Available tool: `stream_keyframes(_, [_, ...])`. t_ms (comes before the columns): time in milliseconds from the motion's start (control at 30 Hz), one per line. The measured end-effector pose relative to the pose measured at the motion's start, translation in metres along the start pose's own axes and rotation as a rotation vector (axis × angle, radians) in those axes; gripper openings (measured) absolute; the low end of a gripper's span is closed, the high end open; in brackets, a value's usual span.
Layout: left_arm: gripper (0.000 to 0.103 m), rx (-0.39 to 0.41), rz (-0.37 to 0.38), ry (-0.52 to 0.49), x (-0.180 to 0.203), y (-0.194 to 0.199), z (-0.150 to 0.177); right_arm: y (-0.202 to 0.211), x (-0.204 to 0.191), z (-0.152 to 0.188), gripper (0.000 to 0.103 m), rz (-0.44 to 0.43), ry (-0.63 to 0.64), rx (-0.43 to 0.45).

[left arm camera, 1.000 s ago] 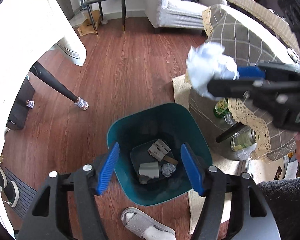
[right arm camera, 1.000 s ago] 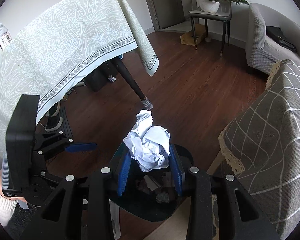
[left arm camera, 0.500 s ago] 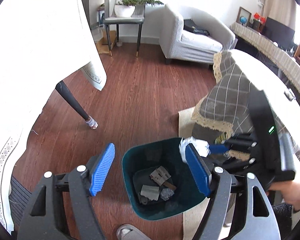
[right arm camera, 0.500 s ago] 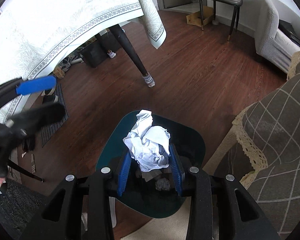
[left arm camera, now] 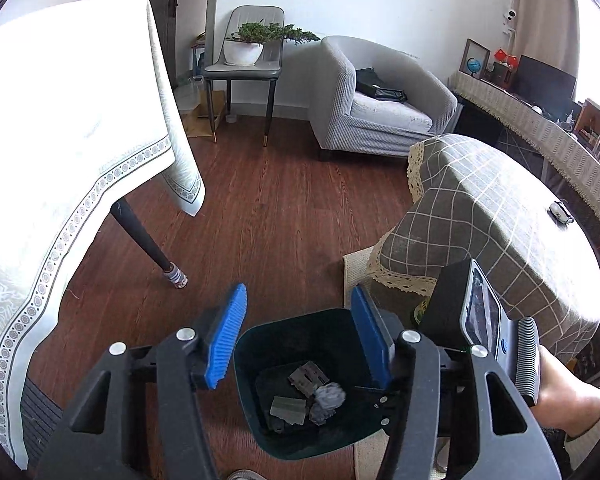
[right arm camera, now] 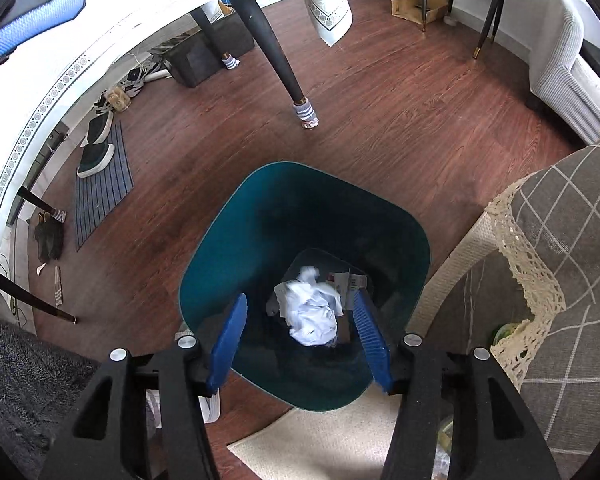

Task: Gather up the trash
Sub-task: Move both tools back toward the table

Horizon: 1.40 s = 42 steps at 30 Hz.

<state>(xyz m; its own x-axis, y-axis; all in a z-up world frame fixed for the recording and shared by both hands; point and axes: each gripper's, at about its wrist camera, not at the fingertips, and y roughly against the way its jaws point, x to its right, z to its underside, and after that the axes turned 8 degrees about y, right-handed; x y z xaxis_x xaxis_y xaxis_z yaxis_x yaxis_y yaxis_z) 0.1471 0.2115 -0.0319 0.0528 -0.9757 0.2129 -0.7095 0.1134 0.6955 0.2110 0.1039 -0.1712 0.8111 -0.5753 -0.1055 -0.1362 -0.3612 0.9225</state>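
A teal trash bin (right arm camera: pixel 228 220) stands on the wood floor, right under both grippers. My right gripper (right arm camera: pixel 300 340) points down into it, jaws opening. A crumpled white paper ball (right arm camera: pixel 312 312) sits loose between and below the blue pads, inside the bin, and neither pad touches it. My left gripper (left arm camera: pixel 298 336) hovers over the same bin (left arm camera: pixel 252 344), its jaws closing on nothing. Cardboard scraps (left arm camera: pixel 306 376) and small crumpled balls (left arm camera: pixel 328 396) lie at the bottom. The right gripper's black housing (left arm camera: pixel 456 312) and a hand (left arm camera: pixel 560 396) show on the right.
A table with a pale patterned cloth (left arm camera: pixel 60 140) and dark leg (right arm camera: pixel 280 64) stands left. A low table under a checked cloth (left arm camera: pixel 480 208) crowds the bin's right side, on a cream rug (right arm camera: pixel 320 440). Shoes on a striped mat (right arm camera: pixel 100 168), a grey armchair (left arm camera: pixel 380 108) and a chair with a plant (left arm camera: pixel 248 60) stand farther off.
The right gripper sank over the bin and its jaws opened; the paper ball left the pads and dropped into the bin. The left gripper rose, tilted up, and its jaws narrowed.
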Motion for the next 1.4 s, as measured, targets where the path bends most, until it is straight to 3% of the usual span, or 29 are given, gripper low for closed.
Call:
stream_keyframes(433, [0.057,0.063,0.037,-0.01,0.033,0.008,-0.013,0.037,0.007,0.02,0.057,0.009,0.01,0.077])
stream_keyframes(800, [0.057,0.136,0.072,0.002,0.073,0.021,-0.034,0.108,0.022,0.045,0.057,0.026,0.014,0.259])
stream_keyframes(1033, [0.059,0.131,0.103,-0.027,0.113,0.01,-0.035,0.159,0.038,0.068,0.058,0.101,-0.026,0.402])
stream_keyframes(1400, [0.068,0.105,0.171,-0.136,0.189,-0.016,-0.028,0.198,0.093,0.113,0.06,0.177,-0.141,0.463])
